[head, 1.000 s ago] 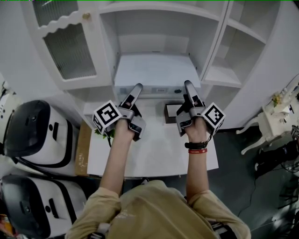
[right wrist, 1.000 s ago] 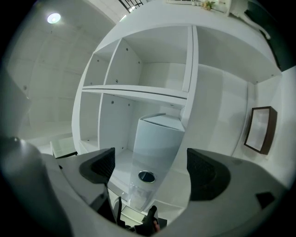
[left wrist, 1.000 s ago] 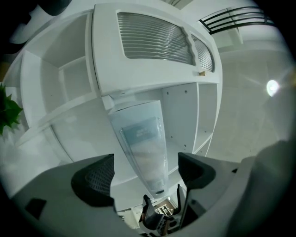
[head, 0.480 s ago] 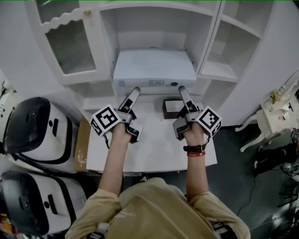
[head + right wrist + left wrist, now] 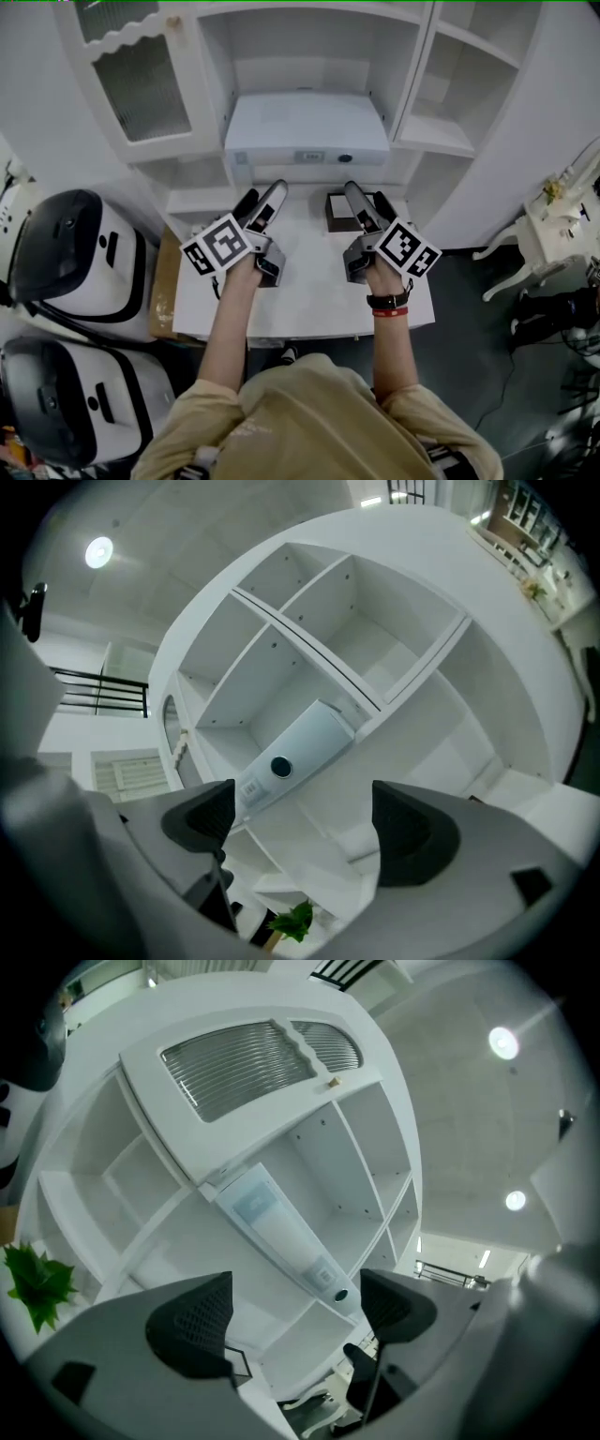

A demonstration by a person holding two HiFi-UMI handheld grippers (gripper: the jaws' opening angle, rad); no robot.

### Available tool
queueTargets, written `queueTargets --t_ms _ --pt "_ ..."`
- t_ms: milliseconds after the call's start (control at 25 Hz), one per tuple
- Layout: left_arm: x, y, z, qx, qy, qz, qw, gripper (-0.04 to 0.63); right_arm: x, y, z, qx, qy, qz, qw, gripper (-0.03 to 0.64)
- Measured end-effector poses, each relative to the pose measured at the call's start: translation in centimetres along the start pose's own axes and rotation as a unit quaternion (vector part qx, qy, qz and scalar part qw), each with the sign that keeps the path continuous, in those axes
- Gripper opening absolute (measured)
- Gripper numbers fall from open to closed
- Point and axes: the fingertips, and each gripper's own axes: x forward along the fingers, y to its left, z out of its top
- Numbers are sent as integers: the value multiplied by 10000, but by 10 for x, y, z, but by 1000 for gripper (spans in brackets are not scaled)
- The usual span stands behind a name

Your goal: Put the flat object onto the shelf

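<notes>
Facing a tall white shelf unit (image 5: 433, 139), open compartments across it and a ribbed-glass door (image 5: 141, 84) on its left side. Directly in front of the shelf unit, at its foot, a white bench (image 5: 309, 300). Lying level in the shelf unit's middle compartment, the flat object (image 5: 307, 127) (white, slab-like, a small round dark spot on its front edge), touched by neither tool. Short of the shelf unit, above the bench: the left hand-held gripper (image 5: 262, 199), jaws spread apart with nothing between them, only the shelf unit seen through the gap. Likewise the right hand-held gripper (image 5: 366, 199), jaws wide and empty. Near the shelf unit's base, just beside the right tool's tips, a small dark-framed box (image 5: 337, 211). Off the shelf unit's lower left, a little green plant (image 5: 37, 1279).

Judged from this: placing apparently done, the object seated on the shelf. Left, at most, to draw both hands clear of the shelf unit (nothing else visibly waiting to be carried, unless that box counts).
</notes>
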Motion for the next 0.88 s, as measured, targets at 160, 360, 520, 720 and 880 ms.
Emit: queueTargets --t_ms 160,360,520,720,880 --pt "-6 1 0 499 -50 288 9983 423 -3 3 -7 -519 103 -77 9986 452" --pt "-13 -1 7 1183 -165 599 9910 423 -5 16 -4 -1068 68 -87 9942 411" --pt "-16 -5 12 1796 -225 832 9800 407 -1 24 -4 -1349 88 -59 9908 374" --pt "-15 -2 13 2054 -165 979 9736 371 3 29 -6 -1643 114 -85 9863 357" --pt "-10 -4 12 2477 -81 1072 9628 369 6 32 -2 -1949 71 -147 9807 353"
